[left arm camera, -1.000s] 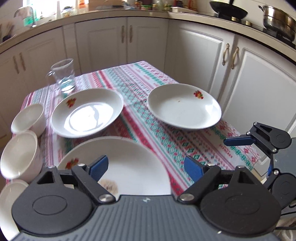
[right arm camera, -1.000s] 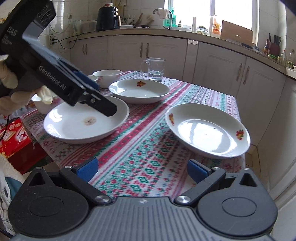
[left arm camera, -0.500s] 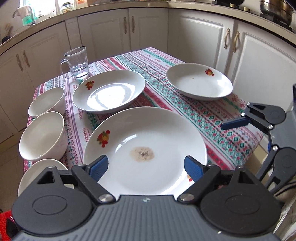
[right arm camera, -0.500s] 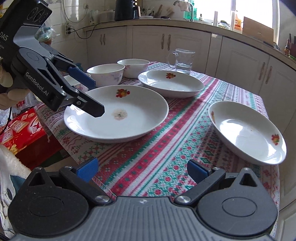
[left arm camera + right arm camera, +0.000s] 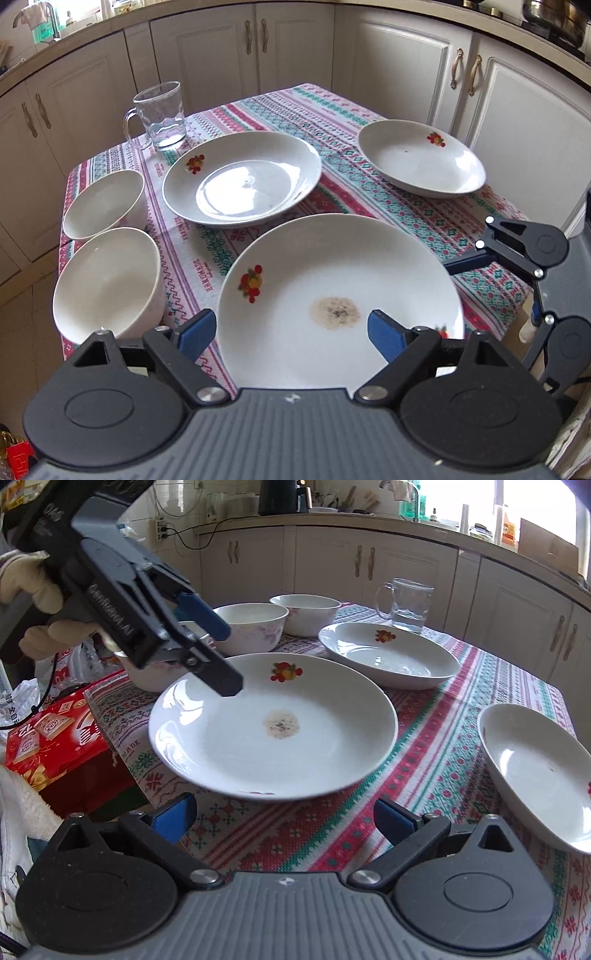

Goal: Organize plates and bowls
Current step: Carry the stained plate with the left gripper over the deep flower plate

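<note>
Nothing was stacked yet. My left gripper (image 5: 286,328) and right gripper (image 5: 284,818) were open and empty, over the stained plate (image 5: 340,299).

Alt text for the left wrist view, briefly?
The open left gripper hovers over a stained white plate on a patterned tablecloth. Beyond lie two more plates, two bowls and a glass mug.

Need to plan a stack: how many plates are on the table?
3. The stained plate lies nearest the camera, the middle plate beside the glass mug, and the right plate near the table's far right edge. None looks hidden.
</note>
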{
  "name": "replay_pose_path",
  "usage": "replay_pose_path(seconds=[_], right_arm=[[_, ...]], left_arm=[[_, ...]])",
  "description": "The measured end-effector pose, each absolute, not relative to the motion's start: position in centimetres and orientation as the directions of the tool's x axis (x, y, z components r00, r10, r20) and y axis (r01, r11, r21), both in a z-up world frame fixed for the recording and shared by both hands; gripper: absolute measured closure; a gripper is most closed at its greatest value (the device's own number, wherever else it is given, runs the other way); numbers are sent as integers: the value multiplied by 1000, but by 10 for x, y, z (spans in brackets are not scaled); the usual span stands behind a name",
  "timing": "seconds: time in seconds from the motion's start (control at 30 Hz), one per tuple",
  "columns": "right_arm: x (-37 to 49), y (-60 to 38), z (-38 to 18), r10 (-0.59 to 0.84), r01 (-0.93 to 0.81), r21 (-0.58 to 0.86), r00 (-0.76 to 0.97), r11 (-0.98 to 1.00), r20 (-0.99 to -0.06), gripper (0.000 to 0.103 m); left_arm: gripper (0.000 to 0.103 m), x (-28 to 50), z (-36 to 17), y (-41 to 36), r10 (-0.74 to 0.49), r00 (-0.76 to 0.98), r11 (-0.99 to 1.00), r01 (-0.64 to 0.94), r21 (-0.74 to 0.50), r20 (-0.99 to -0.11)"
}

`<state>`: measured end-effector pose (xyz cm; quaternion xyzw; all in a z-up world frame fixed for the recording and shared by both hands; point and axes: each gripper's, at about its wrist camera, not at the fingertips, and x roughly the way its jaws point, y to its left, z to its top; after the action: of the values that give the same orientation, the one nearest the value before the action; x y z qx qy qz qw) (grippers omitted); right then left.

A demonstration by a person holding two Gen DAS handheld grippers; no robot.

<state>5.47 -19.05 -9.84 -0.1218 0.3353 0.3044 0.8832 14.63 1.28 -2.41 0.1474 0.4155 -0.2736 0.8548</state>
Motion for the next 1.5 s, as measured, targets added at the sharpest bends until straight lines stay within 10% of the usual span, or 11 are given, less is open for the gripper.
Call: replay_pose_path(seconds=[1.5], right_arm=[[61,-181,-110,476,-622,-7,607,783,-637,0]], left_arm=[[27,221,-54,-5,-353,232,752,646,-128,-906]])
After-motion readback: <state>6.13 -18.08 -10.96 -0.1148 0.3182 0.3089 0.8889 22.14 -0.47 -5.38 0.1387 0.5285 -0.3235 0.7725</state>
